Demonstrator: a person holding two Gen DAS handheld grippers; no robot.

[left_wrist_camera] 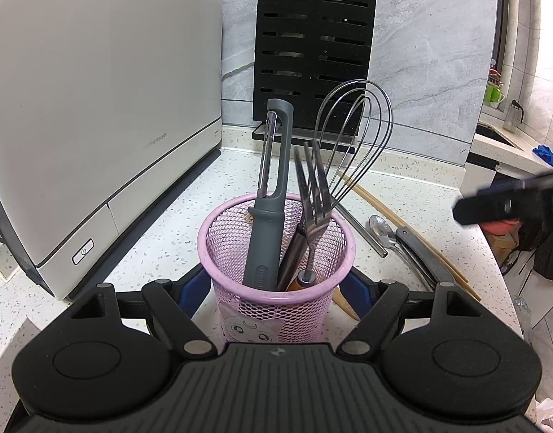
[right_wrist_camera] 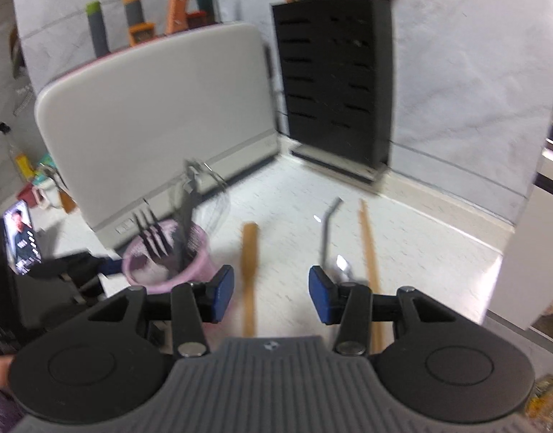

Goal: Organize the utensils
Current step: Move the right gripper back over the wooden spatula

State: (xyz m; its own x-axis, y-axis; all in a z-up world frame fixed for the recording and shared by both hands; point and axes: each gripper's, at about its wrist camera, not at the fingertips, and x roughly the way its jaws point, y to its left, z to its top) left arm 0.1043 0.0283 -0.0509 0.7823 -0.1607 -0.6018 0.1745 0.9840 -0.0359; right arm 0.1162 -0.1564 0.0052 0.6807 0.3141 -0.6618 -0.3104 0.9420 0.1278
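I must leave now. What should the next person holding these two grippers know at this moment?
Left gripper: closed around the pink mesh cup, steadying it.
Right gripper: open, empty, above the counter.
Done: grey peeler, metal fork and wire whisk stand in the cup.
Left: wooden spatula, chopsticks, metal straw and spoon lie beside it.

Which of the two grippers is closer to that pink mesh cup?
Left. The left gripper has its fingers on either side of the pink mesh cup; the right gripper hangs apart to the cup's right, over a wooden stick.
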